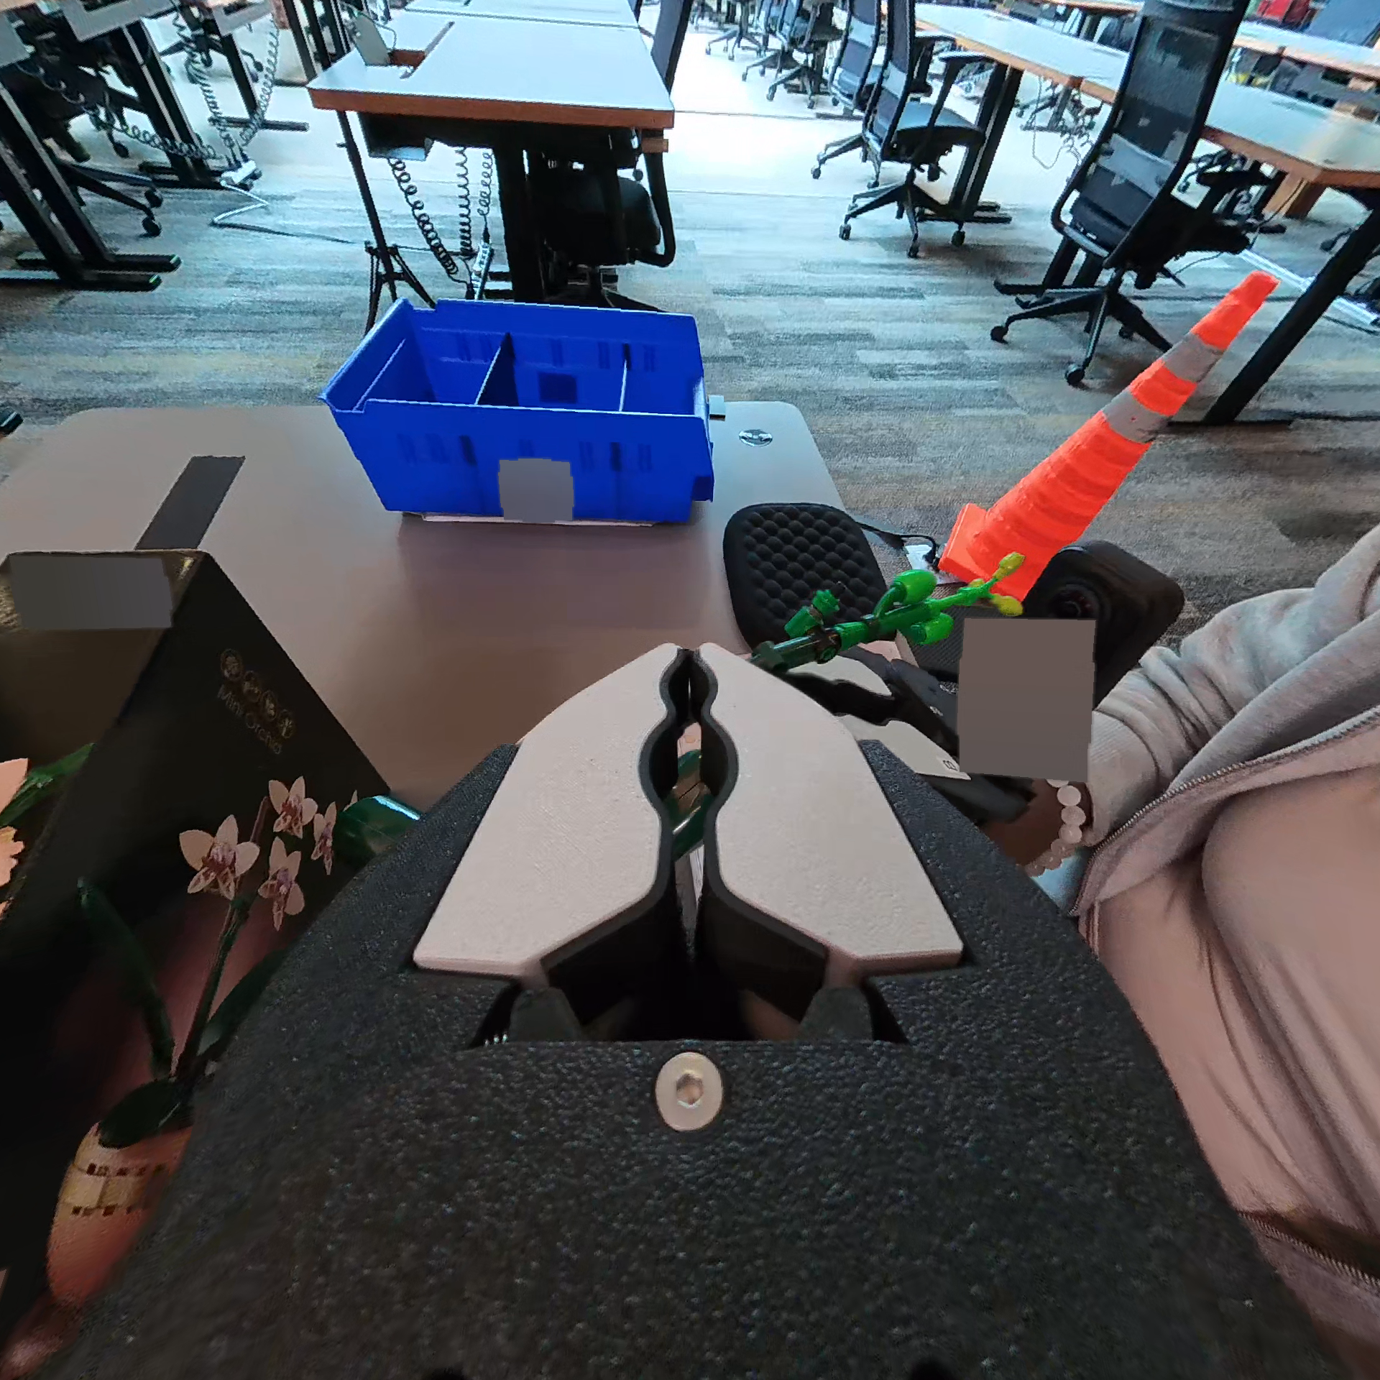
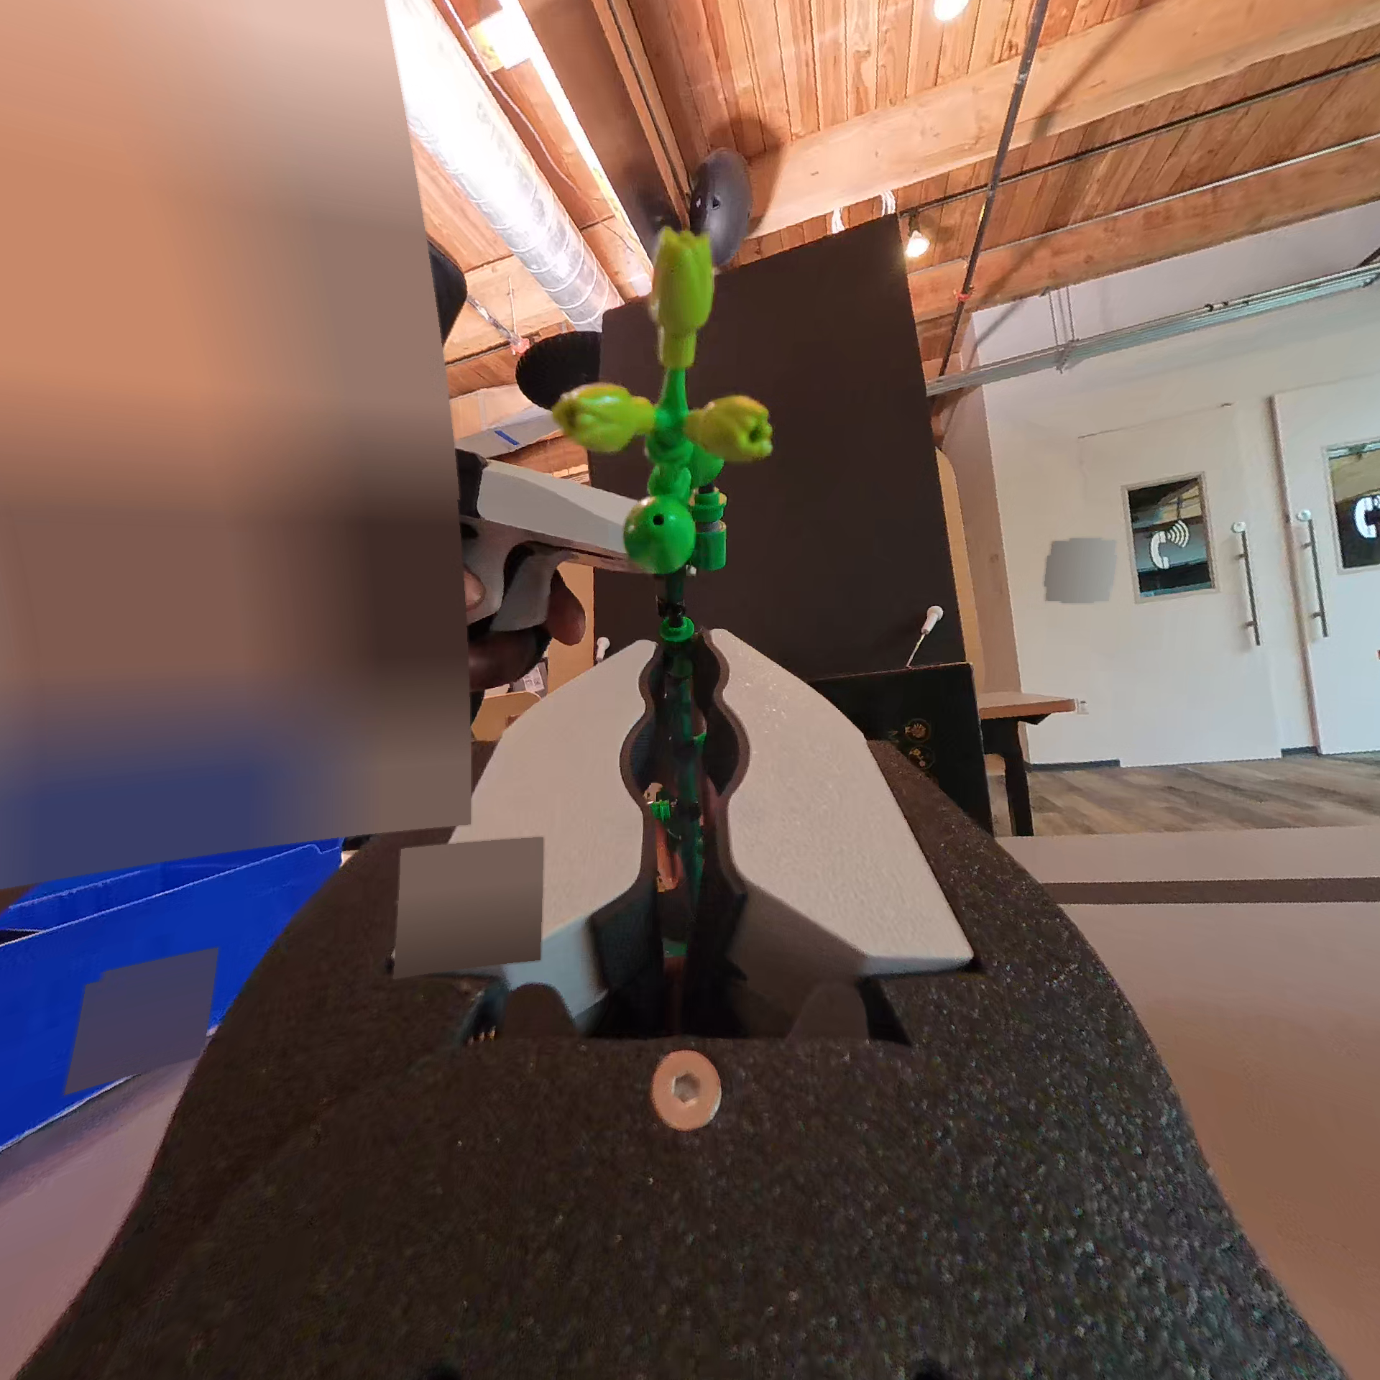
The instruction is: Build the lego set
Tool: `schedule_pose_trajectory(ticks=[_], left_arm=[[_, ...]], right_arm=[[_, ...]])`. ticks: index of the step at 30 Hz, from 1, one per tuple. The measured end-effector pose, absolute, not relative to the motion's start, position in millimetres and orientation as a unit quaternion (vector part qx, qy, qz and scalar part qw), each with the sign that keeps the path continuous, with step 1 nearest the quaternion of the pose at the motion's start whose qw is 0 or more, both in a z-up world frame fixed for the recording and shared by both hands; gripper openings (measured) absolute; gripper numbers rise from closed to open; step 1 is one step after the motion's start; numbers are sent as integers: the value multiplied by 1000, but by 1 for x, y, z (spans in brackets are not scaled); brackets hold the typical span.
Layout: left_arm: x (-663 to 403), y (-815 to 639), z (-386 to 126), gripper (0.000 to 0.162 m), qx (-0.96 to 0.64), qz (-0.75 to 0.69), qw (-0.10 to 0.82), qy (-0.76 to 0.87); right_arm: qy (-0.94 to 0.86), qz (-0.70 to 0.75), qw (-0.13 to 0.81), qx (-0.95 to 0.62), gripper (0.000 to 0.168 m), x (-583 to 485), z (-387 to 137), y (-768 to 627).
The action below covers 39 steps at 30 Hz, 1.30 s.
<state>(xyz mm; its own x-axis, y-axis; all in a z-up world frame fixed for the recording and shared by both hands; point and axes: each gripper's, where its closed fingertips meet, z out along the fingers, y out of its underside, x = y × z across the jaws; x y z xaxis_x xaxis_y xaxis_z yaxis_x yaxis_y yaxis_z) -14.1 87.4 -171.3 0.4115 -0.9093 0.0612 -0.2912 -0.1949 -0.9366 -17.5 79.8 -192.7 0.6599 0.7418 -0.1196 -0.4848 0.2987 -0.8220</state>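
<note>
Open-plan office with desks and rolling chairs is lying behind the bench (image 1: 463, 597), where a blue divided bin (image 1: 523, 426) is sitting toward the far edge and the set's black box (image 1: 194, 747), printed with orchids, is standing at the left edge. Right gripper (image 2: 683, 642) is pinching a green lego stem (image 2: 676, 448), its fingers pressed together on the lower shaft, and holding it upright off the bench; several lime buds and a round green piece are already clipped on near the top. Left gripper (image 1: 691, 661) is sitting with fingers nearly pressed together; a dark green piece (image 1: 691, 791) is showing in the gap, probably pinched, though I cannot tell what kind. In the left wrist view the stem is hanging just right of that gripper's tips, off the right edge, near an orange cone (image 1: 1105, 463). Judgement: one stem sub-assembly is looking mostly built; flowers, leaves and pot, as pictured on the box, are appearing nowhere assembled, so most building is remaining.
</note>
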Motion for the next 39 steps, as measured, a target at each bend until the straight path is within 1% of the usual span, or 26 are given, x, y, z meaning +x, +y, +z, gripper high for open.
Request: schedule_pose_trajectory(ticks=[1,18,27,28,29,38,39], left_arm=[[-14,88,-172,0,-699,-331,467,428],[-15,89,-176,0,-697,-352,473,409],[-17,90,-175,0,-685,-393,488,372],[-18,90,-175,0,-683,-397,490,369],[-18,90,-176,0,-682,-400,491,365],[-20,91,-178,0,-675,-406,504,355],[-21,91,-178,0,-675,-401,506,358]], right_arm=[[-143,388,794,-446,7,-17,-192,80],[-135,416,796,-419,7,-18,-187,80],[-91,476,773,-410,7,-20,-186,80],[-81,491,764,-409,11,-20,-186,80],[-74,503,759,-407,7,-20,-186,80],[-50,563,731,-382,7,-20,-185,76],[-44,572,727,-378,12,-18,-186,76]])
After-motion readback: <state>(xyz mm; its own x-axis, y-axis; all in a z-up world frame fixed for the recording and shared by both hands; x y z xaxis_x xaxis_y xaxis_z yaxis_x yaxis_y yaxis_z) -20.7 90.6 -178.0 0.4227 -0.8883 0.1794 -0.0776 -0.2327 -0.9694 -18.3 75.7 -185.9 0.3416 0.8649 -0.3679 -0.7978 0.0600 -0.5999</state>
